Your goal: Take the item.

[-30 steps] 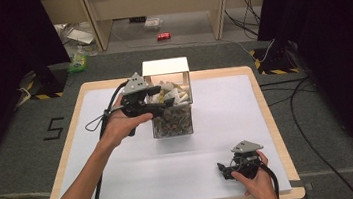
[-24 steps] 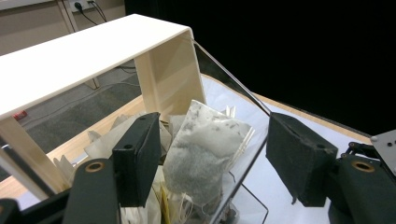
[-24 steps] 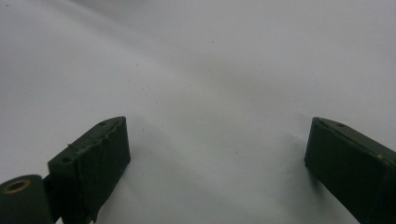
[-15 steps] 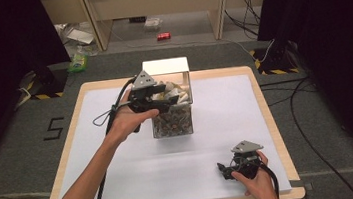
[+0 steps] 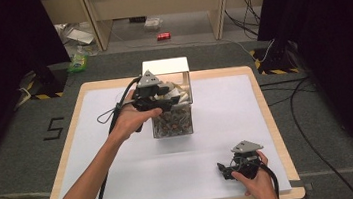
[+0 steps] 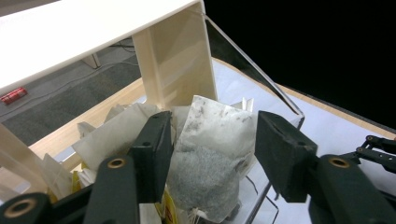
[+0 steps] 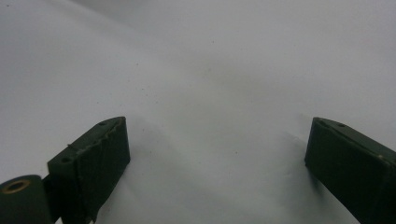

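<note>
A clear box (image 5: 172,125) with a raised white lid (image 5: 164,66) stands at the back middle of the table, packed with tea bags. My left gripper (image 5: 167,103) reaches over its open top. In the left gripper view a grey-filled tea bag (image 6: 210,172) stands upright between the jaws of the left gripper (image 6: 215,130). The jaws have just been closing around it; the bag looks unsqueezed and the gripper is open. My right gripper (image 5: 224,170) rests on the white cover near the front right, open, and the right gripper (image 7: 217,144) has nothing between its jaws.
More paper tea bags (image 6: 112,135) crowd the box beside the framed one. The clear wall's rim (image 6: 261,77) runs close on the right. The table's white cover (image 5: 123,176) spreads around the box. A red can (image 5: 163,36) lies on the floor beyond.
The left gripper has edged a little right, over the box top, and its jaws have narrowed. The right hand and gripper have stayed put.
</note>
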Demonstrator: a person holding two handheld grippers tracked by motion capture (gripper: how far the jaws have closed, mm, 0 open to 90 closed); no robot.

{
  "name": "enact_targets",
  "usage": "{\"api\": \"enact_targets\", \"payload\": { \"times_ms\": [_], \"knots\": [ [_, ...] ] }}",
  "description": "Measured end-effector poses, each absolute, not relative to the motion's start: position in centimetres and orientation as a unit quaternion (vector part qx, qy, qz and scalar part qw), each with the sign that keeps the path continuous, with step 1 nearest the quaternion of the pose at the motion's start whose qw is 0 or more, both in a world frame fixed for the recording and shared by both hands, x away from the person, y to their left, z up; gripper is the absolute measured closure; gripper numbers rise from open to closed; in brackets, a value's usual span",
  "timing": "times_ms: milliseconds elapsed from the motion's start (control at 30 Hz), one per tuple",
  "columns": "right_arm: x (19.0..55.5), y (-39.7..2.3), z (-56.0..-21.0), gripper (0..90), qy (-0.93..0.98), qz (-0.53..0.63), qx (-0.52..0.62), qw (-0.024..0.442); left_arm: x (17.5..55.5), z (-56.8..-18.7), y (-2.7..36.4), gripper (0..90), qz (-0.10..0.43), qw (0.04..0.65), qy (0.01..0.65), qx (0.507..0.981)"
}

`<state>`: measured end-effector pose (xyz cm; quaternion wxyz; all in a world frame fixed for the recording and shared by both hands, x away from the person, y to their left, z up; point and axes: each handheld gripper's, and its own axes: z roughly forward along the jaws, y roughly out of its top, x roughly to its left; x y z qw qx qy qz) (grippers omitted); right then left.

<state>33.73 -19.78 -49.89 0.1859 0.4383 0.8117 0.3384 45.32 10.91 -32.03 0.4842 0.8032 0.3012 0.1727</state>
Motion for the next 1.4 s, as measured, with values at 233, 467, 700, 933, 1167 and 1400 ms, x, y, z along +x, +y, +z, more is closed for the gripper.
{"api": "enact_targets", "payload": {
  "times_ms": [233, 467, 700, 933, 1167, 1400],
  "knots": [
    [33.7, -19.8, -49.9, 7.2, 0.812, 0.338, 0.438, 0.186, 45.3, -32.2, 10.8, 61.5, 0.184, 0.475, 0.299, 0.807],
    [33.7, -19.8, -49.9, 7.2, 0.812, 0.338, 0.438, 0.186, 45.1, -32.2, 10.8, 79.8, 0.198, 0.473, 0.293, 0.807],
    [33.7, -19.8, -49.9, 7.2, 0.812, 0.338, 0.439, 0.186, 44.9, -31.9, 11.1, 86.3, 0.208, 0.477, 0.287, 0.805],
    [33.7, -19.8, -49.9, 7.2, 0.812, 0.338, 0.438, 0.185, 44.7, -30.9, 11.8, 87.0, 0.207, 0.499, 0.289, 0.791],
    [33.7, -19.8, -49.9, 7.2, 0.812, 0.337, 0.438, 0.185, 44.5, -29.4, 12.8, 87.0, 0.209, 0.513, 0.288, 0.781],
    [33.7, -19.8, -49.9, 7.2, 0.812, 0.338, 0.438, 0.186, 44.3, -27.6, 14.0, 86.9, 0.214, 0.523, 0.290, 0.773]
  ]
}}
